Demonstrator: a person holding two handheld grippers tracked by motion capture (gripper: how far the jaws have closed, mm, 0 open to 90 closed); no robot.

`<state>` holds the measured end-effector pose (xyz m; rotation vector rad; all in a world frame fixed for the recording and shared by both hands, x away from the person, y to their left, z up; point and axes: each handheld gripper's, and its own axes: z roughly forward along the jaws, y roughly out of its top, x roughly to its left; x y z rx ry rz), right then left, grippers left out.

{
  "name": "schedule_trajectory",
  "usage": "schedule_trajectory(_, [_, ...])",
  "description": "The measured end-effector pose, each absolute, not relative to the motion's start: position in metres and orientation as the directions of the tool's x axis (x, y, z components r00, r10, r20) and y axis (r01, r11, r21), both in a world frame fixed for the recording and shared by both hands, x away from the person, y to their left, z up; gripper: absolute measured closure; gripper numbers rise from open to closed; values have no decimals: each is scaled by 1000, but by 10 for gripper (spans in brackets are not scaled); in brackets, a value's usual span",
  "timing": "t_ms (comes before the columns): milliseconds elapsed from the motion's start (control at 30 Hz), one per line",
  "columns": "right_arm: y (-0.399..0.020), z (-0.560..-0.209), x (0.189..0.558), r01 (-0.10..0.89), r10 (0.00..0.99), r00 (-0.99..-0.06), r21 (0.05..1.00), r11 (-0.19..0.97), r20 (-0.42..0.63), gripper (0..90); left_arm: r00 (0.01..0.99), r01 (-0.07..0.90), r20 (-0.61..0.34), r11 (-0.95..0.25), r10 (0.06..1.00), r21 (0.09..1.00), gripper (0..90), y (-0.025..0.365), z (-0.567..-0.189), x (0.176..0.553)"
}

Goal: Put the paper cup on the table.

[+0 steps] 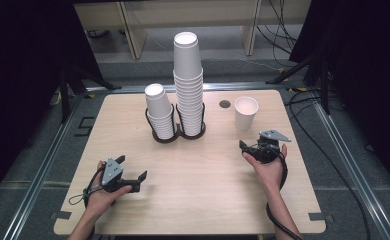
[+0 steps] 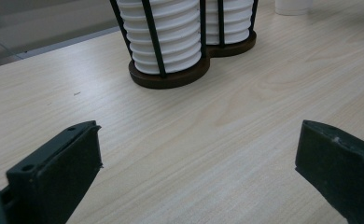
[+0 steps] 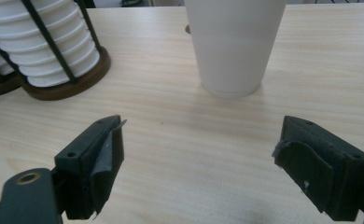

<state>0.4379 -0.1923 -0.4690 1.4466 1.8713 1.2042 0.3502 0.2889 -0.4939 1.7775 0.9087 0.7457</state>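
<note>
Two tongs gaping empty, right tongs (image 1: 253,145) near single cup (image 1: 246,112), left tongs (image 1: 131,181) on bare table (image 1: 203,185)

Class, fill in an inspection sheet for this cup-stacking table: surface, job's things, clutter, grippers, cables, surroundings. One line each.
Surface: light wooden table, with a dark round hole near the far edge.
Job's things: single paper cup upright, apart from the two-ring cup holder; tall cup stack in its right ring, short cup stack in its left.
Clutter: nothing seen.
Grippers: left gripper open, over the near left of the table; right gripper open, pointed at the single cup, not touching it.
Cables: one cable trails from each gripper; loose cables on the floor beyond the table.
Surroundings: dark curtains at both sides, pale furniture legs behind.
</note>
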Motion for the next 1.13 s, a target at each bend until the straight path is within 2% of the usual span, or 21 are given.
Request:
schedule_trajectory(67, [-190,-467,432,524,935,-315,851,27,164,153,538,240,84,-248,839,939,0,289,-495,351])
schedule_trajectory(200, [-193,-465,424,488,926,-361,869,82,115,154,532,251,85,-252,842,935,0,289,-494,350])
schedule_trajectory(333, [-192,-463,413,497,927,-346,866,52,143,154,534,244,83,-247,841,938,0,290,-494,350])
schedule_trajectory(533, [-198,-461,398,473,923,-367,878,73,120,153,529,249,87,-252,844,935,0,290,-494,349])
schedule_trajectory(600, [-197,-461,391,486,921,-355,873,37,159,153,529,248,87,-252,844,935,0,290,-494,349])
schedule_trajectory(733, [-202,-462,380,448,922,-373,891,81,103,153,527,249,88,-253,845,935,0,291,-495,349])
schedule_trajectory(767, [-201,-462,375,461,923,-359,886,47,137,152,527,250,88,-253,845,935,0,291,-495,349])
schedule_trajectory(800, [-204,-461,372,447,922,-370,892,70,113,152,526,251,88,-253,846,934,0,291,-495,349])
schedule_trajectory(833, [-202,-461,367,462,919,-363,886,34,154,152,528,253,91,-259,845,932,0,291,-495,349])
schedule_trajectory(867, [-204,-462,365,435,924,-367,898,67,108,152,528,252,93,-260,844,932,0,291,-495,349])
schedule_trajectory(1033, [-203,-464,351,389,920,-378,920,56,104,151,525,249,90,-253,847,935,0,291,-495,349])
schedule_trajectory(1133, [-202,-464,346,394,918,-383,917,61,103,151,527,248,93,-257,845,934,0,291,-495,349])
